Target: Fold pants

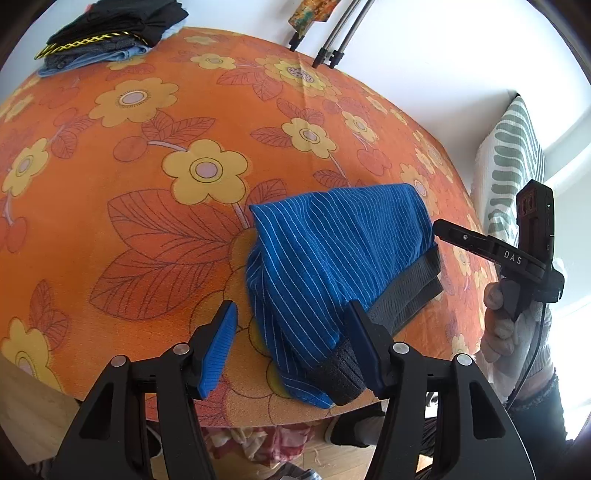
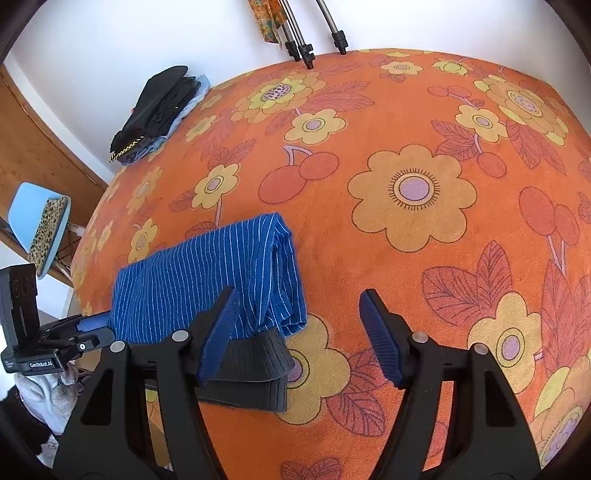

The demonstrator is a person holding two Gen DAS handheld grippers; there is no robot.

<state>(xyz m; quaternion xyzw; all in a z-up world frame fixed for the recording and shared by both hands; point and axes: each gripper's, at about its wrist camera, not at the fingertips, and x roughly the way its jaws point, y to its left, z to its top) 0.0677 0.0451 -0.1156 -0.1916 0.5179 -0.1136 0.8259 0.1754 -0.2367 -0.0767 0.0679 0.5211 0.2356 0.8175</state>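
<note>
One folded blue pinstripe pants (image 1: pixel 332 266) w/ ribbed grey waistband, on floral cloth (image 1: pixel 147 147).

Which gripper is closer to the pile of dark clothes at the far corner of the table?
Left. The dark clothes pile lies far from both, toward the left gripper's side. The right gripper hovers farther over, beyond the blue striped pants.

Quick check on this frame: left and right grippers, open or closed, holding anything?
Left gripper: open, holding nothing; the folded blue striped pants lie partly between its fingers.
Right gripper: open, empty, beside the pants.
</note>
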